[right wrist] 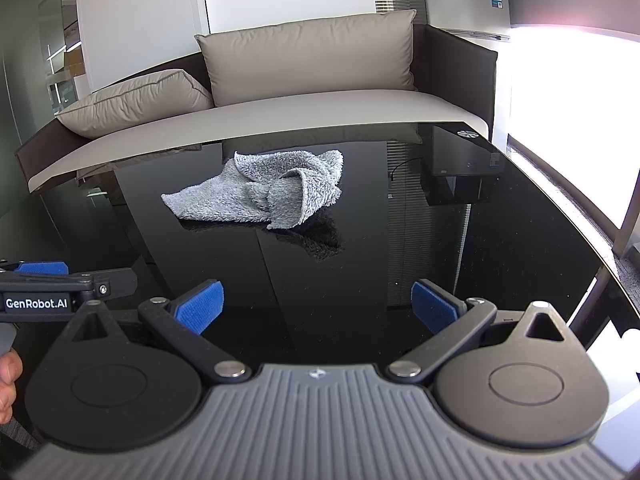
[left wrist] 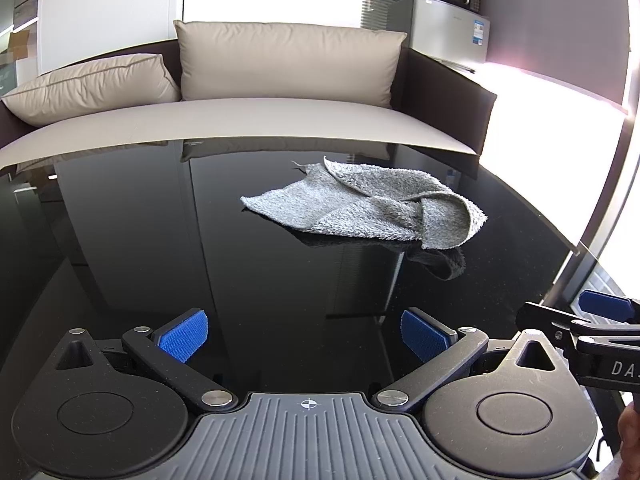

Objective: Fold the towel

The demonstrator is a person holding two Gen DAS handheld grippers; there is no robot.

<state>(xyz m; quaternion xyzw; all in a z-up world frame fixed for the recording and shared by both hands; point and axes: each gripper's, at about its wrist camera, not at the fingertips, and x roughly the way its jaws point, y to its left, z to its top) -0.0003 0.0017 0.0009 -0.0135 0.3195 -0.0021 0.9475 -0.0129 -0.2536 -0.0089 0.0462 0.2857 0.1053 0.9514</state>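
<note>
Glossy black tabletop (left wrist: 168, 240) fills both views, with a beige-cushioned sofa (left wrist: 280, 64) behind it and bright window glare at the right. Toward the far edge of that surface lies a grey terry towel (left wrist: 360, 208), crumpled: 1 corner spreads flat to the left, and the right side is rolled over itself into a loose hump. It is not folded neatly.

Both tools hover near the close edge, well apart from the cloth. The left gripper (left wrist: 304, 334) has its 2 blue pads spread wide with nothing between them; the right gripper (right wrist: 318, 308) is likewise agape and empty.

Judging from this, good folding would call for the cloth to be opened flat, each tool pinching a separate corner at the hem and not the bunched middle, then drawing apart gently so the slick surface lets it slide.

Hard to read: the rolled hump hides the towel's right corners, so which edge is which is uncertain. Mirror reflections beneath it possibly mimic extra fabric. Only fingertips of the person's hands show at the frame edges.
</note>
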